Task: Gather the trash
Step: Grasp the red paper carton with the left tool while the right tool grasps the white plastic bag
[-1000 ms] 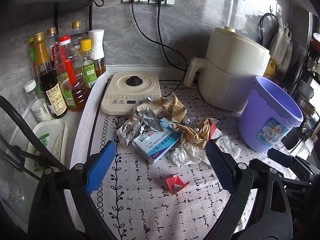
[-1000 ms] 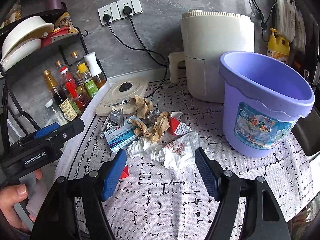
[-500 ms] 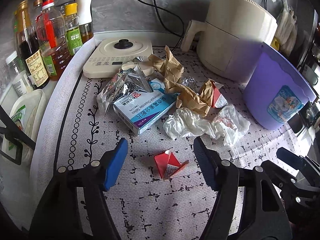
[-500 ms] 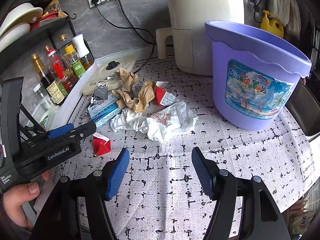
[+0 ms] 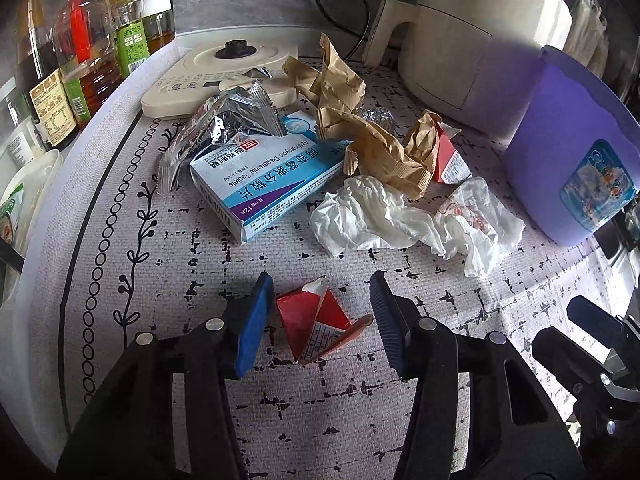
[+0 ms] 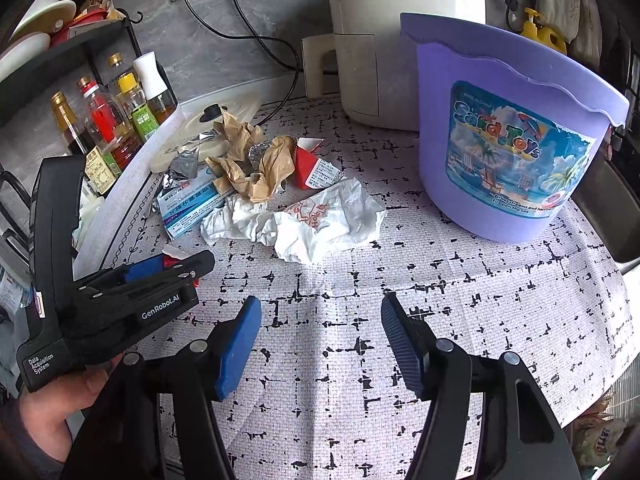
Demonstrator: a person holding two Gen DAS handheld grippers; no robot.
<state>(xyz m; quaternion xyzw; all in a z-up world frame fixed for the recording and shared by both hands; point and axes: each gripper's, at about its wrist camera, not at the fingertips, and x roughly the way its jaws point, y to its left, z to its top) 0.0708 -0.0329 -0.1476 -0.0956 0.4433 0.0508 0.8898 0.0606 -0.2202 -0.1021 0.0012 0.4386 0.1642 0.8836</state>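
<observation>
The red carton scrap (image 5: 316, 326) lies alone on the patterned cloth of the desk (image 5: 160, 280), toward its near edge and well apart from the main heap of rubbish nearer the back edge: a blue-and-white tablet box (image 5: 264, 180), brown crumpled paper (image 5: 376, 148), a white wrapper (image 5: 408, 220) and a second red carton piece (image 5: 446, 160). The purple bucket (image 6: 516, 136) stands toward the right edge, beyond the heap.

The left tongs (image 5: 318, 312) straddle the scrap and their jaws are closing. The blue left pad sits just beside the scrap's left side, perhaps touching it, while the right pad is apart from its flattened flap, so nothing is pinched yet. The right tongs (image 6: 320, 340) hover over bare cloth with nothing between them, jaws spread and slowly narrowing. The left hand is plainly the nearer one.

The scrap is a squashed wedge. Its torn white tip points away toward the heap, and its printed flap trails off to the right and toward the near edge. Its long axis seems to run crosswise between the pads, slightly slanted, so I judge the closing jaws will squeeze it along its length and may fold the flap. In the right wrist view only a white and red sliver (image 6: 176, 254) shows behind the left tongs.
</observation>
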